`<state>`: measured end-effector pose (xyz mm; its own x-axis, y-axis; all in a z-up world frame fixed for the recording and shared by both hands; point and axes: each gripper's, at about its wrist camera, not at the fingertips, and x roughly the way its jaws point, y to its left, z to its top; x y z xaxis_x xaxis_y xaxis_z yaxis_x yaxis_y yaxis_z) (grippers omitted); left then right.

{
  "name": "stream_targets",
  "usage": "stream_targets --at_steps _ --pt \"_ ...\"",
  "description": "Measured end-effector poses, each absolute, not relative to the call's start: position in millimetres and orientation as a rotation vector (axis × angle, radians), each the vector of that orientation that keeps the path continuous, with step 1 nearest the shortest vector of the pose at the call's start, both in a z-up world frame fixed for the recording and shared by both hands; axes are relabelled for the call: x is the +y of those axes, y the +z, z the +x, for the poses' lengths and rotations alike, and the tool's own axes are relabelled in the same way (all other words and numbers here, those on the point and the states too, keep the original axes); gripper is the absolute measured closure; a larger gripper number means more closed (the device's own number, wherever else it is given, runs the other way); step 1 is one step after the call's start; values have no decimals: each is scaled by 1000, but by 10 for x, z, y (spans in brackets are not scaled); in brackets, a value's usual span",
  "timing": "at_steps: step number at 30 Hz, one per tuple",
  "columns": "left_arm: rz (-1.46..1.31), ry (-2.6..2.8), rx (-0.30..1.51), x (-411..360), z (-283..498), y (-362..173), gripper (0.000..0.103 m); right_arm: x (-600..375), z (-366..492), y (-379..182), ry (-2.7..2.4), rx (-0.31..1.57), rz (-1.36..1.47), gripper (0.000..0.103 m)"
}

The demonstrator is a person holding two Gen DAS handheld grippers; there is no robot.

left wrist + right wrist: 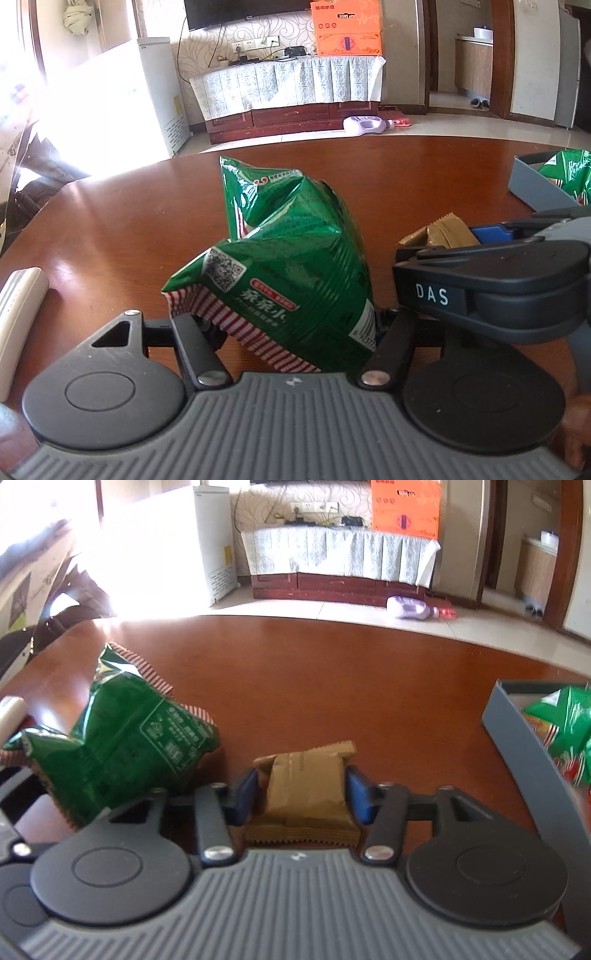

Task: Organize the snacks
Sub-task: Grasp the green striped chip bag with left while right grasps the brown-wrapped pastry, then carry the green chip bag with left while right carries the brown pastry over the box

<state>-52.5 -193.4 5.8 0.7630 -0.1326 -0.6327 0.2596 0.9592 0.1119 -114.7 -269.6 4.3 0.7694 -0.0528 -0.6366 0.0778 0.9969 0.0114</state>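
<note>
- The left hand-held gripper (291, 332) held a crumpled green snack bag (291, 266) between its fingers; the bag filled the gap and stood up from the jaws, its red-and-white striped seam at the lower left.
- The fingertips themselves were hidden behind the bag, so the exact contact could not be seen, yet the foil was creased and squeezed inward where the fingers met it.
- The right hand-held gripper (301, 794) was narrowed on a small tan snack packet (306, 790), with a blue pad (245, 797) against each side of it.
- The packet lay near the middle of the brown table (332, 672), its zigzag seam toward the camera.
- In the right wrist view the green bag sat just left of the tan packet, close but not clearly touching it.
- In the left wrist view the right hand-held gripper (458, 240) came in from the right edge, with the tan packet (439, 236) at its tip.
- A grey tray (517, 738) sat toward the right edge of the table with another green bag (565, 731) inside.
- A white remote-like object (18, 314) lay at the table's left edge.
</note>
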Motion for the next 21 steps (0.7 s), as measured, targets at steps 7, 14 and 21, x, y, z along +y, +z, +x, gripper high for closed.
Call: stream_targets --at_steps 7,14,21 --pt "200 -223 663 -1861 -552 40 34 -2801 -1274 86 -45 663 58 57" --pt "224 -231 653 -1908 -641 58 35 -2828 -1517 301 -40 586 22 57" --pt "250 -275 613 -2036 -779 140 37 -2902 -1867 469 -47 523 22 57"
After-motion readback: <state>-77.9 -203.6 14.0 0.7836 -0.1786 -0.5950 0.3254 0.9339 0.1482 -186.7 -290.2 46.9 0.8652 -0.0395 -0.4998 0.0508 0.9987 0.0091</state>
